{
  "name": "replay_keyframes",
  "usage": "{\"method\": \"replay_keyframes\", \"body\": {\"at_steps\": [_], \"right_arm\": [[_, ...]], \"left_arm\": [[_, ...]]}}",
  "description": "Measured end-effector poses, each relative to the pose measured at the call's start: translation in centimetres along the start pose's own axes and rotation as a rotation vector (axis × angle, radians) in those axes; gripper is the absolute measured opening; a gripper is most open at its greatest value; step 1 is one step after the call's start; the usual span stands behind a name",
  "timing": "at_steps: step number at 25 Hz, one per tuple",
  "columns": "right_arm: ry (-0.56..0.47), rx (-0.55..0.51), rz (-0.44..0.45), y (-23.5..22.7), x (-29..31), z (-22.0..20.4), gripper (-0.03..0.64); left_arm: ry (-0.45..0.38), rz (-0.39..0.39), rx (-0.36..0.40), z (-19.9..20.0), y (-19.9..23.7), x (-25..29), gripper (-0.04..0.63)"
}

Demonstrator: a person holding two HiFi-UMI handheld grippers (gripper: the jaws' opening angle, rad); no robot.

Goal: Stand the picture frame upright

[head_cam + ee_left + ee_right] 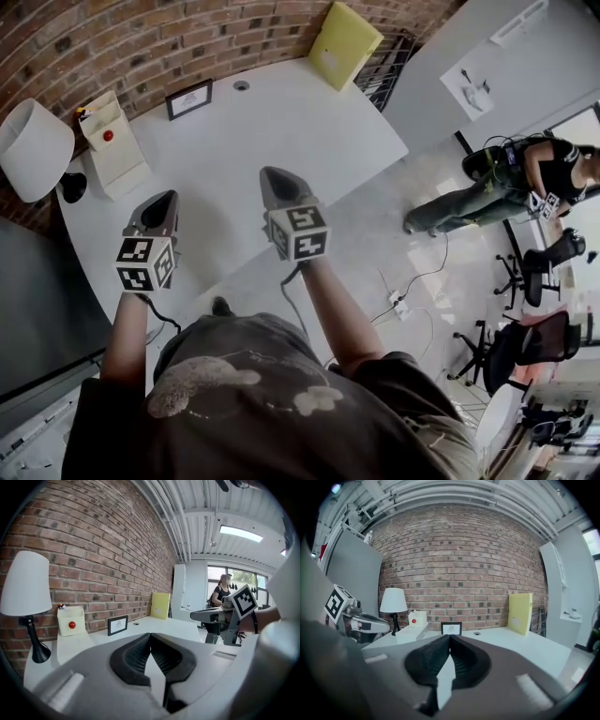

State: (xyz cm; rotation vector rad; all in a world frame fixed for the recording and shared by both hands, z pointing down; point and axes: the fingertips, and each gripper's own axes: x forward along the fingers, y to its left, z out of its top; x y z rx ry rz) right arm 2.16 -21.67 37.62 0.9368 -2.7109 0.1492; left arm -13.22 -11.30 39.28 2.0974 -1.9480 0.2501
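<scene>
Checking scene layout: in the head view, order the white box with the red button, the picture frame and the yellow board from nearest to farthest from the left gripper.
From the left gripper:
1. white box, just ahead on its left
2. picture frame, farther back by the brick wall
3. yellow board, far right, against the wall

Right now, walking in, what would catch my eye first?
The left hand-held gripper and right hand-held gripper, shut and empty, hang over the near edge of the white table. By the brick wall stand a black picture frame, a white lamp to its left and a yellow board to its right.
</scene>
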Motion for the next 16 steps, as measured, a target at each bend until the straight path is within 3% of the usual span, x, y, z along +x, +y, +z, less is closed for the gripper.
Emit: {"method": "replay_keyframes", "body": {"at_steps": [16], "right_arm": [[-0.017, 0.055, -0.061, -1.5, -12.9, -2.6, 0.005]], "left_arm": [[-0.006, -0.042, 0.037, -0.3, -9.9, -4.0, 0.011]]}}
